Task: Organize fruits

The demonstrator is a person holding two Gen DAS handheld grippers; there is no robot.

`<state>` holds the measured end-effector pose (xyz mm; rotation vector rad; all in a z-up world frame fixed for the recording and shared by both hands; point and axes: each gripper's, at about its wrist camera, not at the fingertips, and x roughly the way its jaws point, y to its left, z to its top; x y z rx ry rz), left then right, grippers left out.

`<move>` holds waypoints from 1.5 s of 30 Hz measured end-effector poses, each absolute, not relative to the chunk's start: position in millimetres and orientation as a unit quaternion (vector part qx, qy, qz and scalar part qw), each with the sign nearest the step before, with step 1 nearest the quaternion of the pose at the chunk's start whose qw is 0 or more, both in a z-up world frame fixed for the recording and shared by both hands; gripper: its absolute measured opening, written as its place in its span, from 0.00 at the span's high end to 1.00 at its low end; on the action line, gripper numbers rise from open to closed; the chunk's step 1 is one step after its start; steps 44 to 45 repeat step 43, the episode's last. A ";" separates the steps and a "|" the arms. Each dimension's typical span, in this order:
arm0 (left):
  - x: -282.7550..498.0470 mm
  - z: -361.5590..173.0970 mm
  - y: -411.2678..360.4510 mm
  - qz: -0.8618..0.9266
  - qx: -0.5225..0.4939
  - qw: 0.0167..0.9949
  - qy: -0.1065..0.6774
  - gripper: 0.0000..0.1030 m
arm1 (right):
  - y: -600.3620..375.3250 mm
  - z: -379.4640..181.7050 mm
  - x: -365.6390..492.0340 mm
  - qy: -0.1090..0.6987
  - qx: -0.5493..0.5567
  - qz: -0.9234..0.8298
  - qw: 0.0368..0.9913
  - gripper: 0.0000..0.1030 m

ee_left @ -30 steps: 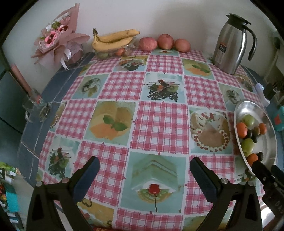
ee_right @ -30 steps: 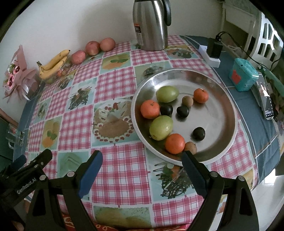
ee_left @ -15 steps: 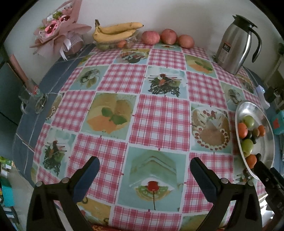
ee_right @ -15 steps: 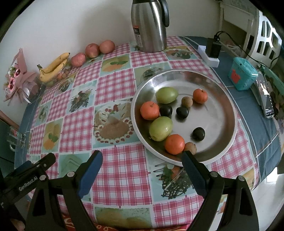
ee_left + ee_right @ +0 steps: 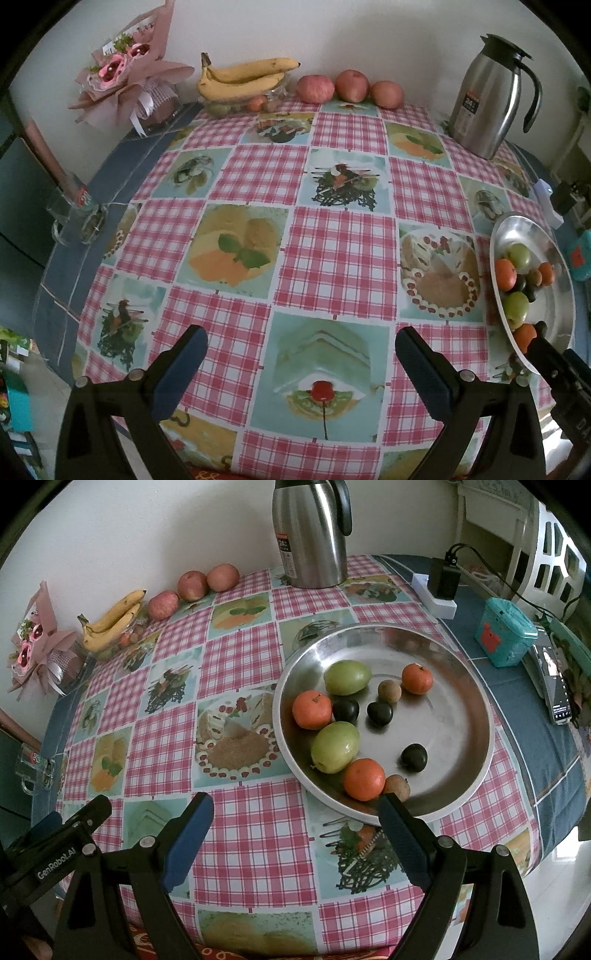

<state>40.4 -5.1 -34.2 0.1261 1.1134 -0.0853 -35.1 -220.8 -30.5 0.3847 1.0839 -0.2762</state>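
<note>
A round steel plate [image 5: 463, 672] on the checked tablecloth holds three oranges [image 5: 312, 709], two green fruits [image 5: 335, 746], three dark plums [image 5: 414, 757] and two small brown fruits [image 5: 389, 691]. My right gripper [image 5: 295, 803] hovers open just before the plate's near rim, nothing between its blue pads. My left gripper [image 5: 301, 338] is open too, over bare cloth left of the plate [image 5: 554, 295]. Bananas [image 5: 243, 75] lie on a glass bowl at the back wall, with three red apples [image 5: 351, 85] in a row beside them.
A steel thermos jug [image 5: 310, 531] stands behind the plate. A power strip with a plug [image 5: 439, 590], a teal box [image 5: 504, 633] and a phone [image 5: 552, 681] lie right of it. A pink bouquet [image 5: 125, 79] and a glass mug [image 5: 75, 218] sit at the left.
The left wrist view has shifted slightly, showing a little more of the table's far left. No fruit has moved, and both grippers stay open.
</note>
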 end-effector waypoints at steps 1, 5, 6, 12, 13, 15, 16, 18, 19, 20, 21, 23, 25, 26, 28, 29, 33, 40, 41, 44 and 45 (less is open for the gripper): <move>40.2 -33.9 -5.0 -0.040 0.060 0.846 0.527 0.00 | -220.9 -30.6 -35.1 0.511 0.182 -0.130 0.830 0.12; 40.0 -33.9 -6.0 -0.041 0.063 0.847 0.527 0.00 | -220.1 -30.8 -35.0 0.511 0.183 -0.131 0.830 0.12; 40.1 -34.0 -6.2 -0.040 0.064 0.847 0.527 0.00 | -220.2 -30.8 -35.0 0.511 0.183 -0.131 0.829 0.12; 40.0 -34.3 -5.6 -0.040 0.064 0.847 0.527 0.00 | -220.6 -30.6 -35.3 0.511 0.185 -0.131 0.829 0.12; 40.0 -34.4 -5.5 -0.040 0.064 0.847 0.527 0.00 | -220.4 -30.7 -35.3 0.511 0.185 -0.131 0.829 0.12; 40.0 -34.4 -5.5 -0.039 0.064 0.847 0.527 0.00 | -220.6 -30.6 -35.4 0.511 0.185 -0.131 0.829 0.12; 39.9 -34.6 -5.4 -0.039 0.064 0.847 0.527 0.00 | -220.8 -30.7 -35.4 0.511 0.185 -0.131 0.829 0.12; 40.1 -34.7 -5.4 -0.039 0.064 0.847 0.527 0.00 | -220.9 -30.7 -35.5 0.511 0.185 -0.131 0.829 0.12; 40.1 -34.7 -5.4 -0.039 0.065 0.847 0.527 0.00 | -221.0 -30.7 -35.5 0.511 0.186 -0.131 0.829 0.12; 40.2 -34.7 -5.5 -0.039 0.065 0.847 0.527 0.00 | -221.0 -30.7 -35.4 0.512 0.186 -0.131 0.829 0.12; 40.3 -34.7 -5.4 -0.039 0.065 0.847 0.527 0.00 | -221.6 -30.6 -35.4 0.512 0.185 -0.131 0.829 0.12; 40.3 -35.2 -5.3 -0.038 0.065 0.846 0.527 0.00 | -220.5 -30.3 -35.2 0.512 0.185 -0.131 0.829 0.12; 39.8 -35.1 -4.3 -0.038 0.065 0.846 0.527 0.00 | -220.3 -30.4 -35.3 0.512 0.186 -0.132 0.829 0.12; 39.8 -35.1 -4.3 -0.038 0.065 0.847 0.527 0.00 | -220.2 -30.4 -35.2 0.512 0.186 -0.132 0.829 0.12; 39.4 -35.0 -4.0 -0.038 0.065 0.847 0.526 0.00 | -221.0 -30.5 -35.3 0.511 0.186 -0.131 0.829 0.12; 39.7 -35.2 -4.5 -0.037 0.066 0.847 0.526 0.00 | -220.3 -30.1 -35.3 0.511 0.186 -0.132 0.829 0.12; 39.7 -35.4 -4.9 -0.038 0.066 0.846 0.528 0.00 | -220.3 -30.6 -35.7 0.511 0.187 -0.133 0.829 0.12; 38.6 -32.2 -6.8 -0.038 0.069 0.850 0.521 0.00 | -220.6 -30.5 -35.7 0.511 0.187 -0.132 0.829 0.12; 39.1 -31.9 -6.1 -0.039 0.068 0.850 0.520 0.00 | -220.6 -30.5 -35.8 0.510 0.187 -0.132 0.829 0.12; 39.2 -31.5 -5.0 -0.039 0.065 0.851 0.520 0.00 | -220.4 -30.2 -35.8 0.510 0.187 -0.133 0.829 0.12; 39.2 -31.5 -5.0 -0.039 0.065 0.851 0.520 0.00 | -220.4 -30.2 -35.8 0.510 0.187 -0.133 0.829 0.12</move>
